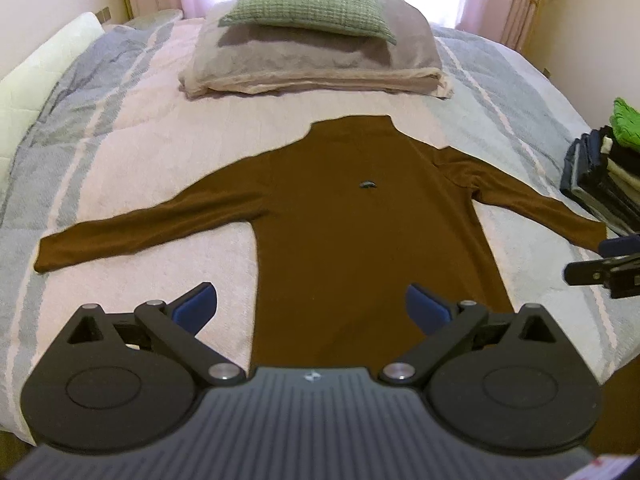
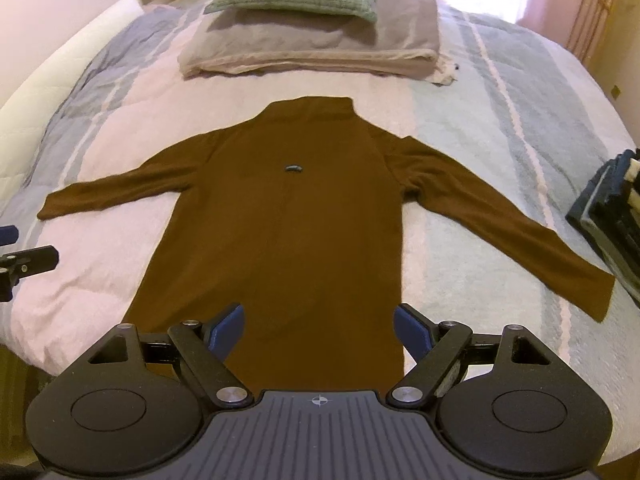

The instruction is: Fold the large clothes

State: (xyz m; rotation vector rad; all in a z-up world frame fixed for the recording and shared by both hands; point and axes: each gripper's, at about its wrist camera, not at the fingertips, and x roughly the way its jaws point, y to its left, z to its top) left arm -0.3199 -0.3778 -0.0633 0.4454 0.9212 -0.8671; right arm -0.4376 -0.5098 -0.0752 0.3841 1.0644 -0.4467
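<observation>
My fingers [image 1: 200,308] on both grippers stand wide and empty above the hem of the brown top [image 1: 352,220], spread flat on the bed [image 1: 120,140]; next, pinch one sleeve cuff cleanly.

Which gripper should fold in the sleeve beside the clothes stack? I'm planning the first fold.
Probably the right gripper: that sleeve lies on its side, and it is open and empty.
</observation>
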